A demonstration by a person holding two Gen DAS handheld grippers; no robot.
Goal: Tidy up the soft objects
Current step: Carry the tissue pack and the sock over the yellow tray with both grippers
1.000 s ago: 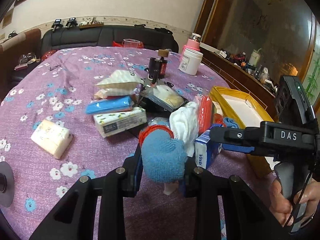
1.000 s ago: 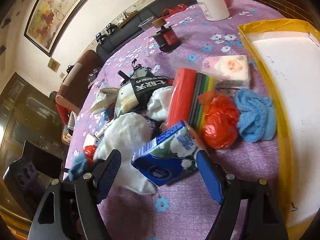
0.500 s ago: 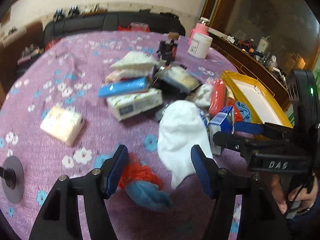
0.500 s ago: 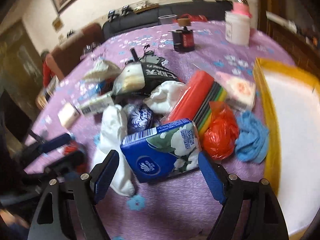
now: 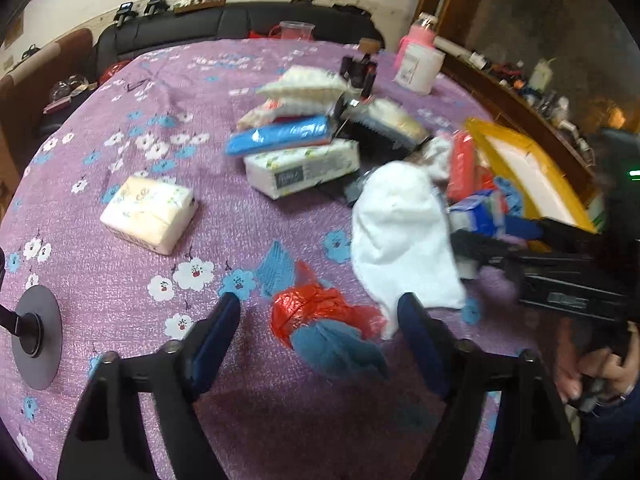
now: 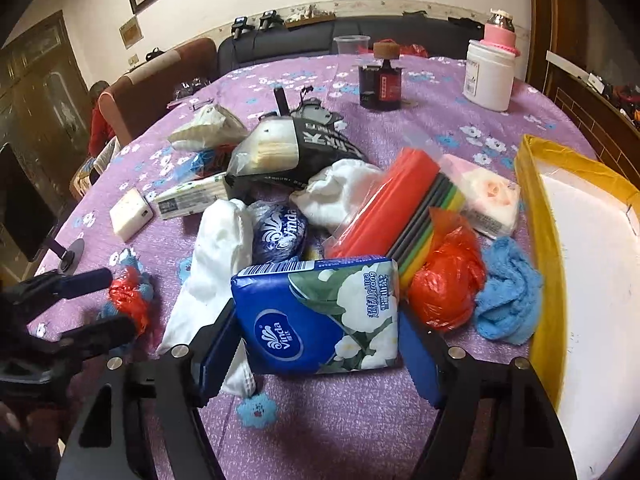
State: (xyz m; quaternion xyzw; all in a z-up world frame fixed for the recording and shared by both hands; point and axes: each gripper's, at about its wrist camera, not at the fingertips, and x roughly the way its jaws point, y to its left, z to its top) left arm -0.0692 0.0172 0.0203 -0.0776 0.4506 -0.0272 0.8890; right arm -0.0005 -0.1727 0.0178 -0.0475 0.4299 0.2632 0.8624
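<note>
Left wrist view looks down on a purple flowered surface crowded with soft packs. The left claw stands with its jaws apart, having just narrowed a little, and a blue cloth wrapped in red plastic lies loose between them, touched by neither pad as far as the blur allows. A white towel lies just beside the right pad, its lower corner reaching that pad. Farther off sit a cream tissue pack on its own, and a stack of a white tissue pack, a blue pack and a white pillow-shaped bag.

In the right wrist view the right claw has just closed a little on a blue tissue pack; both pads meet its sides. The pack reads "Vinda" and "Ultra Strong". Behind it a round blue packet also reads "Vinda". Crowding that pack are a red plastic bag, a second blue cloth, a red folder with coloured edges, a pink-and-white tissue pack and a crumpled white cloth. A yellow-rimmed tray lies on the right. At the back stand a dark bottle with a red label, unreadable, and a white jar.
</note>
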